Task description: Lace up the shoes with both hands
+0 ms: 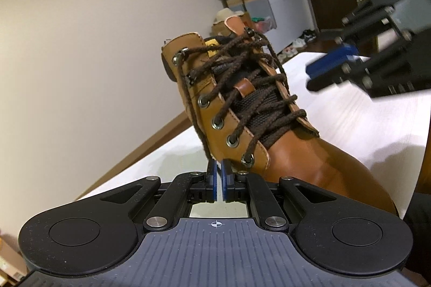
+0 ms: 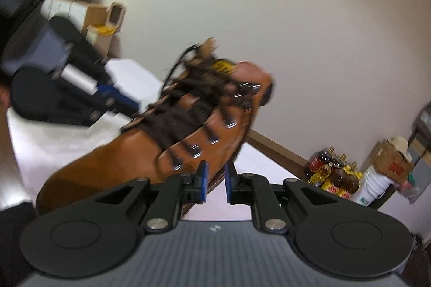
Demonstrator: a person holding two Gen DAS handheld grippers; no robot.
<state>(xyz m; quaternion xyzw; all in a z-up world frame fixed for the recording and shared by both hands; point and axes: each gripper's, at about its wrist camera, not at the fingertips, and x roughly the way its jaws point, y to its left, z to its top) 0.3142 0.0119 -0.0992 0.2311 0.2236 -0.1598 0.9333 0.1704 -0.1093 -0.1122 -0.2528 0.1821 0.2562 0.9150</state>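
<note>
Supervisor: Tools first. How do they stand?

Operator: My left tool (image 1: 218,176) is nearly closed, with only a thin slit between its blue pads. A loose lace end (image 1: 200,130) hangs down the side of the boot (image 1: 296,160) and ends right at that tool's tips. I cannot tell whether the pads pinch it or merely sit beside it. My right tool (image 2: 215,179) is partly open with nothing between its pads, and it sits close against the boot's other side.

Supervisor: And the boot itself?

Operator: It is on the white worktop (image 1: 363,120), toe towards me. The brown lace (image 1: 256,98) is crossed through the eyelets (image 1: 217,123) up to the hooks and looks slack near the top.

Supervisor: What worries you?

Operator: If my left pads have only a poor hold, I think a pull would let the end slip free. If they grip well, I reckon a hard tug could drag or tip the boot, since nothing pins it down. The right view is smeared, so reaching for the second end there could catch a crossing by mistake. The oil bottles (image 2: 331,174) against the far wall are well clear.
</note>
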